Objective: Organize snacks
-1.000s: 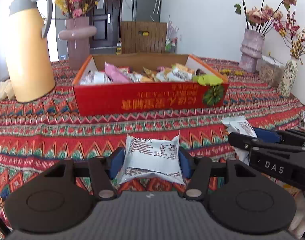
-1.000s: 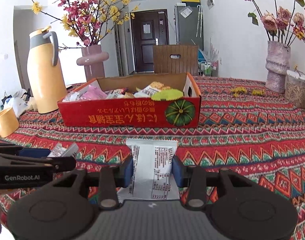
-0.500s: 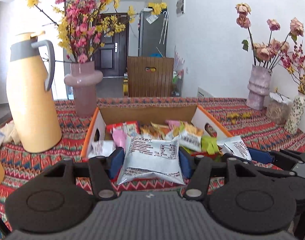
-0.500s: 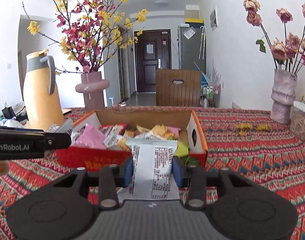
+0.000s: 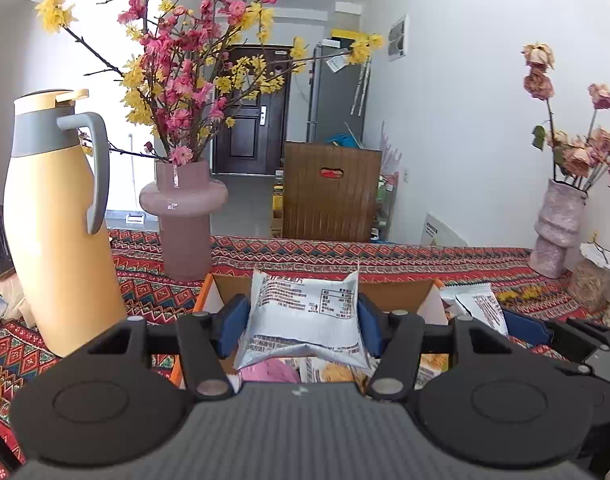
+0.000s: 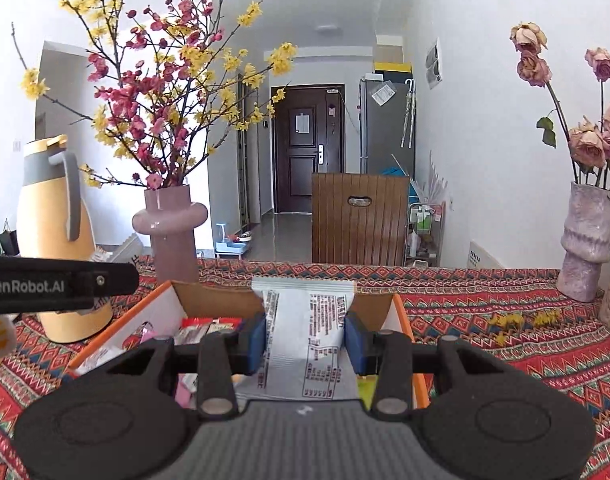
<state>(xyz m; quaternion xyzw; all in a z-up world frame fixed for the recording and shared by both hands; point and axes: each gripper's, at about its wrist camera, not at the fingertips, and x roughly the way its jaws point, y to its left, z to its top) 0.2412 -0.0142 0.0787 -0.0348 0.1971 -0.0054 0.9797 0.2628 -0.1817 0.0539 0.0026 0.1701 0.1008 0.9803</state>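
Both packets now hang above the cardboard snack box, which a second ago lay ahead of me on the patterned tablecloth. Left gripper is clamped on a puffy silver snack packet; right gripper is clamped on a flat white snack packet. Behind stand a yellow thermos jug and a pink vase of blossoms.

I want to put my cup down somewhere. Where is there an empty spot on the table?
The best bare cloth is on the tablecloth right of the snack box, before the petals and textured vase. A smaller patch lies between the yellow jug and pink vase. The box is crowded with snacks.
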